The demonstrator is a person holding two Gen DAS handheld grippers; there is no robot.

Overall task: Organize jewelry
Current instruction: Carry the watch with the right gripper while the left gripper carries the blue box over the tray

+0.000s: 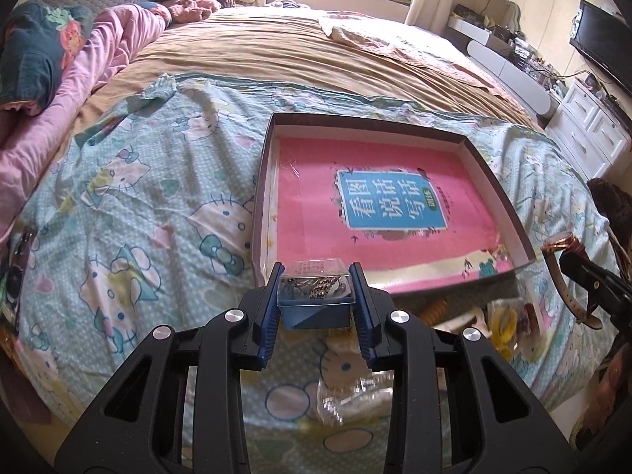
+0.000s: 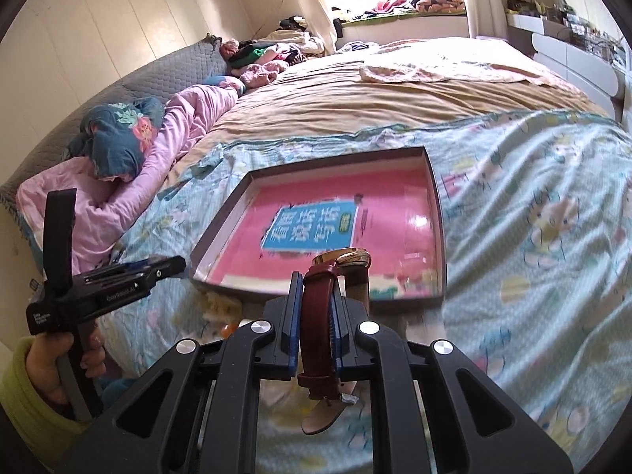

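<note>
The small blue plastic jewelry box with a clear lid [image 1: 315, 296] sits squarely between the left tongs [image 1: 316, 276], clamped on both sides, raised above the cartoon-print bedspread [image 1: 130, 205]. The gold-cased wristwatch with a dark red leather strap [image 2: 322, 316] is pinched by its strap in the right tongs [image 2: 314, 296], case up at twelve o'clock, strap ends dangling at six. Beyond both, at twelve o'clock, lies the shallow dark-rimmed cardboard tray [image 1: 262, 181] lined with a pink booklet [image 1: 395, 205]. At five o'clock from the box, clear plastic packets [image 1: 355, 399] lie on the bedspread.
</note>
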